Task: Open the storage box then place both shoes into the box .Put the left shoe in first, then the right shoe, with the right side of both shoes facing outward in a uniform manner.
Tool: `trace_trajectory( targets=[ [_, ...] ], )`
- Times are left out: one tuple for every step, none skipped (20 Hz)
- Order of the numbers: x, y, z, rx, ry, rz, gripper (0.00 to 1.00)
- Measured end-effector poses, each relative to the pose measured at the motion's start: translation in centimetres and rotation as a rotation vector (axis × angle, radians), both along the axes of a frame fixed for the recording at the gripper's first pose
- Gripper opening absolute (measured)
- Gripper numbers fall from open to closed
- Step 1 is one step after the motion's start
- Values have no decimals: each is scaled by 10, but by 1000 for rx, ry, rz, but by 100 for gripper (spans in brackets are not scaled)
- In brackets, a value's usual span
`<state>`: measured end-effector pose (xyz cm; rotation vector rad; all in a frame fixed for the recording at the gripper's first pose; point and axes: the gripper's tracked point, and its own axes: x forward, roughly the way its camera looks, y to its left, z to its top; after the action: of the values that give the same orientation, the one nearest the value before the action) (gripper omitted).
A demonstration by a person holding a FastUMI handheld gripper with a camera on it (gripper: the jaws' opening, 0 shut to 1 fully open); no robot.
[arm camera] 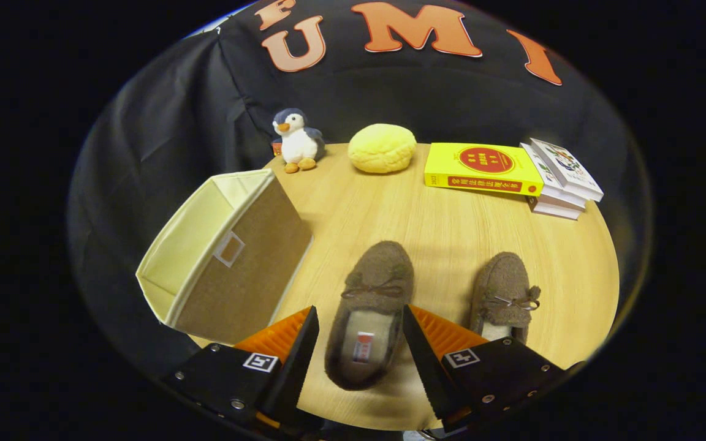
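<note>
Two brown slippers lie on the tabletop point(439, 226); the left shoe point(370, 312) sits between the released tongs point(358, 331), untouched. Soft, light and floppy, it probably grips best across its heel sides. Beside it, the storage box point(224, 257) gapes open.

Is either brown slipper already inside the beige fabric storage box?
No: both brown slippers lie on the wooden table, one between the open tool's fingers, beside the beige fabric storage box.
</note>
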<state>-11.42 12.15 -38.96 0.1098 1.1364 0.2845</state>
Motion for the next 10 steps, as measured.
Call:
trace_trajectory(
  targets=[
    [-2, -4, -6, -7, 6, -5, 83],
    [-4, -8, -13, -15, 15, -8, 83],
    [-6, -12, -21, -27, 24, -7, 83],
    [-8, -15, -28, -40, 34, -7, 83],
    [-10, -18, -34, -47, 42, -4, 84],
    [-11, -17, -41, -44, 49, 5, 83],
    [-12, -16, -47, -40, 64, 12, 81],
    [-9, -17, -51, -45, 65, 10, 79],
    [-5, -19, -57, -57, 60, 4, 77],
    [0, -22, -64, -72, 57, -8, 77]
  ],
)
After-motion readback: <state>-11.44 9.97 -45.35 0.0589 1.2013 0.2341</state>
